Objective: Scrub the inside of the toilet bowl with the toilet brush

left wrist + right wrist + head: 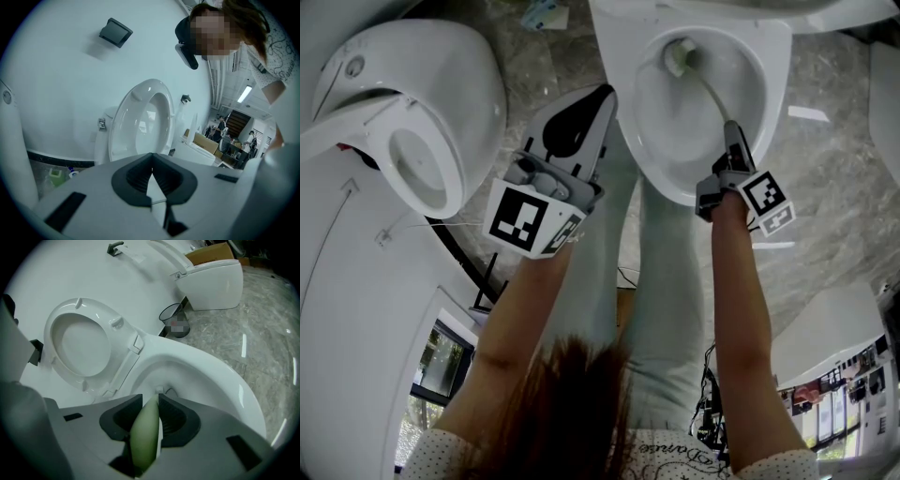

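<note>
pale green handle of the toilet brush (145, 437) is clamped tight between the jaws of the right gripper (157, 401). the brush head (679, 56) is seen down inside the toilet bowl (642, 159), up against the far wall by the back rim. the thin shaft is angled from that gripper across the bowl to the head. the left gripper (151, 160) is held just beside the bowl's left rim, jaws pressed together with nothing between them. the seat (79, 343) is tipped up against the white wall. grey marble floor (844, 84) is seen around the bowl, and a second toilet (441, 84) is off to the left, well apart.
</note>
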{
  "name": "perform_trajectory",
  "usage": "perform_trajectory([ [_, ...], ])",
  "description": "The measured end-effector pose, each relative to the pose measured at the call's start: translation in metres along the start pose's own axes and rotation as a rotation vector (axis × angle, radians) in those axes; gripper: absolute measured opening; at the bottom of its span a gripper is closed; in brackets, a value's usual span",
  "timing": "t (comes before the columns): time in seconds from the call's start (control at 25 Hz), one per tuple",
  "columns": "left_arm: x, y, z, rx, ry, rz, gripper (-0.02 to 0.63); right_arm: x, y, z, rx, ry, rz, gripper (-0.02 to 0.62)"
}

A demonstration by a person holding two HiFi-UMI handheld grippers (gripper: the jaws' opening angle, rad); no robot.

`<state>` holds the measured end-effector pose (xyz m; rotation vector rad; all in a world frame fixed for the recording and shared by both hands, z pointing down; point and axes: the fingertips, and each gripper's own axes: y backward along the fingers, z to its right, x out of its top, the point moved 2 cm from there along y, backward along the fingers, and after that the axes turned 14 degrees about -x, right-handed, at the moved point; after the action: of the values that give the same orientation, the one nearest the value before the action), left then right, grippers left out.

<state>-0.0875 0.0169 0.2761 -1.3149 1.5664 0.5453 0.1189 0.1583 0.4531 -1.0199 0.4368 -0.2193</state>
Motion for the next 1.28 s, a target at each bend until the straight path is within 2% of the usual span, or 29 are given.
perform_trajectory([
  [0.28, -0.002, 0.001, 0.000, 0.001, 0.003, 0.000, 0.003, -0.011, -0.001, 0.002, 0.018, -0.017, -0.042, 0.117],
  [0.8, -0.001, -0.002, 0.004, -0.004, 0.000, 0.003, 0.002, -0.018, 0.005, 0.005, 0.043, 0.073, -0.094, 0.115],
  [1.12, -0.002, -0.001, 0.007, -0.002, 0.000, 0.005, 0.003, -0.016, 0.010, 0.008, 0.056, 0.182, -0.134, 0.115],
  [1.28, -0.002, -0.001, 0.007, -0.003, 0.002, 0.005, 0.002, -0.016, 0.010, 0.008, 0.059, 0.279, -0.148, 0.115],
])
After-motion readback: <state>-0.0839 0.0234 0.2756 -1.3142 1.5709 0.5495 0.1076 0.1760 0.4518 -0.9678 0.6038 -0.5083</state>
